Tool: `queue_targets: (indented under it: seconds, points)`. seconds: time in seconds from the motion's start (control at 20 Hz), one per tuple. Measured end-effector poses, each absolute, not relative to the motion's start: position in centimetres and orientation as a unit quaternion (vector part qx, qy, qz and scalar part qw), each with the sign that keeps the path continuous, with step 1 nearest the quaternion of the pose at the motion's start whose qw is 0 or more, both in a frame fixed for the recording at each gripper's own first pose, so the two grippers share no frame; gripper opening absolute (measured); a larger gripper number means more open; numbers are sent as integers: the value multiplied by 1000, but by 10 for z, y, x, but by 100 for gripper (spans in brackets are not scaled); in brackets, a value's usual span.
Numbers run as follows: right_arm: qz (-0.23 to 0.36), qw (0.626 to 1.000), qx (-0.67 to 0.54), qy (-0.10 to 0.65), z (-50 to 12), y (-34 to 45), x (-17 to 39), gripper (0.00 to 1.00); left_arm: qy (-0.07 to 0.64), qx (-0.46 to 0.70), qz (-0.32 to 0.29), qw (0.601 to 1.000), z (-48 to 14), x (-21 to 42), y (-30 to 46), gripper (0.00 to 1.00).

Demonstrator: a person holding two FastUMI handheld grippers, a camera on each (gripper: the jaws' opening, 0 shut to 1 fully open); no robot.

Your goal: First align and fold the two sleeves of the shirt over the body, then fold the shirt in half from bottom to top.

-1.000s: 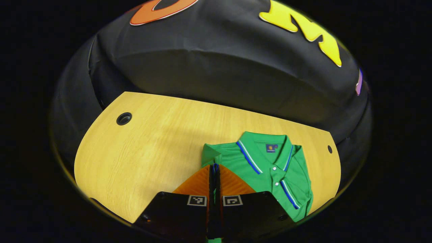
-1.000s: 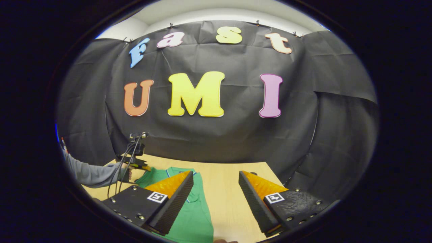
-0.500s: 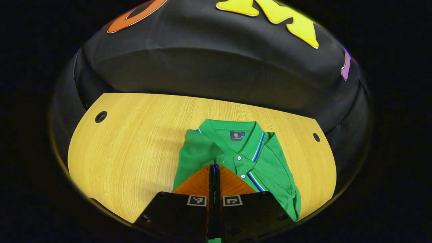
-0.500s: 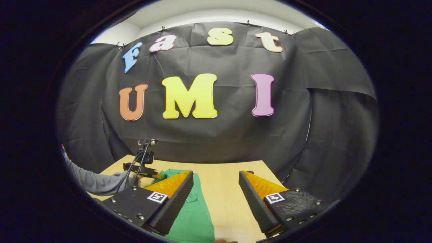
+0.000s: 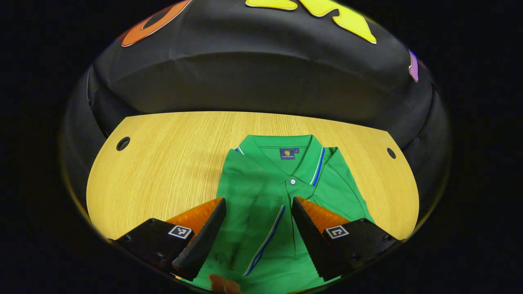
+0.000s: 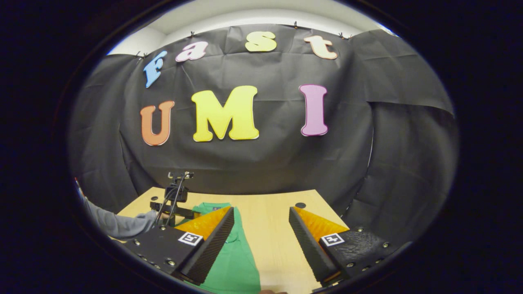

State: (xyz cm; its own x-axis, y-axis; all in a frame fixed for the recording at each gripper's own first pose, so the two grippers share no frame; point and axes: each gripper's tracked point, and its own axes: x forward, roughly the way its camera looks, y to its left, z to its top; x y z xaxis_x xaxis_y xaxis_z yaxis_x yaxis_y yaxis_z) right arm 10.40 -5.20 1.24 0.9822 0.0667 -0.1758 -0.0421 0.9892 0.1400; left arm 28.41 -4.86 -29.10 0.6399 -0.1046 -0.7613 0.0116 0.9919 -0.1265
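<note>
The green short-sleeved polo shirt with blue-and-white trim (image 5: 282,192) lies flat on the light wooden counter (image 5: 163,163), collar toward twelve o'clock, a sleeve folded across its body. In the left gripper view the left hand-held gripper (image 5: 258,204) hovers over the shirt's chest, fingers spread apart and holding nothing. In the right gripper view the right hand-held gripper (image 6: 261,214) is likewise parted and empty, above the counter (image 6: 273,228), with the shirt (image 6: 235,261) at seven o'clock.

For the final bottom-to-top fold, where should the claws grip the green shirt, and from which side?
Probably the hem corners, nearest the person, approached from that near side: the shirt lies flat, collar toward the wall, sleeves folded in. Left claw and right claw are open; the hem is out of view.
</note>
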Motion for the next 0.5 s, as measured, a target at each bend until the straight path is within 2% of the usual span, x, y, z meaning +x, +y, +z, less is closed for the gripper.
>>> queue_targets:
  seconds: [0.15,0.5]
  points:
    - [35,993,71,88,16,-44,104,89,373,-53,-59,924,-258,280,-51,100]
    - [77,993,64,68,29,-3,101,90,196,39,-60,978,-121,224,-8,100]
